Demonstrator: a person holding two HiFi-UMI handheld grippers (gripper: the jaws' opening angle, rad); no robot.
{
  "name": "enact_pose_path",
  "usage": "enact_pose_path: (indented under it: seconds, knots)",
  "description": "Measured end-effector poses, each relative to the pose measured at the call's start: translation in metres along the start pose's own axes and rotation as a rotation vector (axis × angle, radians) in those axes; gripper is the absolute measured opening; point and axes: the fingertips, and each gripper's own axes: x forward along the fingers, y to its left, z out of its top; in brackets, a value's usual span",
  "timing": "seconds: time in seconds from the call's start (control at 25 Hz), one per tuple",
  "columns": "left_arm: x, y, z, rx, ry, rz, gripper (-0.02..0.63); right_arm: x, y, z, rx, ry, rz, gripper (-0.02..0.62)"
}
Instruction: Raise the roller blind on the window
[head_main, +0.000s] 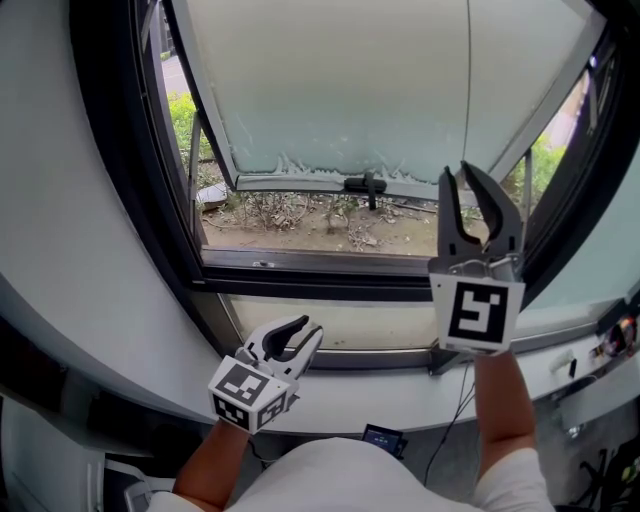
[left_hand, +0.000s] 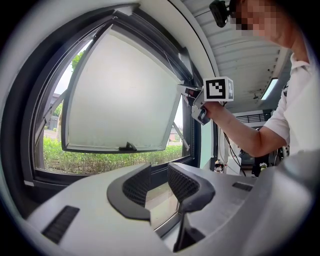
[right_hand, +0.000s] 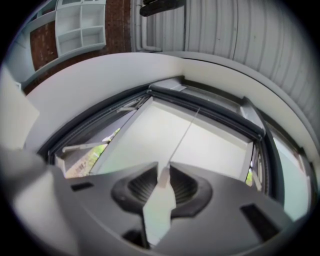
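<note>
Just below the dark window frame (head_main: 300, 272), the left gripper (head_main: 303, 333) sits level, jaws parted and nothing between them. Up at the frame's right side, the right gripper (right_hand: 163, 174) is pinched on the end of the thin pale pull cord (head_main: 468, 90), which runs straight up to the frame's top. Inside the frame, the pale translucent roller blind (head_main: 340, 90) looks mostly down, though it's hard to tell from frosted glass. The smart play is a firm pinch and a steady pull straight along the cord, with no sideways drag.
</note>
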Motion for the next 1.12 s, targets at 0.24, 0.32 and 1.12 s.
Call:
enact_pose_path:
  seconds: [0.24, 0.32, 1.12]
  knots:
    - [-0.002, 0.005, -0.003, -0.007, 0.004, 0.003, 0.121, 0.001, 0.005, 0.0, -0.013, 0.007, 0.002, 0.085]
    - [-0.003, 0.006, -0.004, -0.008, 0.006, 0.0, 0.121, 0.001, 0.006, 0.0, -0.019, 0.01, 0.003, 0.092]
    - [-0.014, 0.023, -0.01, -0.011, 0.023, -0.028, 0.121, 0.006, 0.025, -0.007, -0.023, 0.068, -0.013, 0.098]
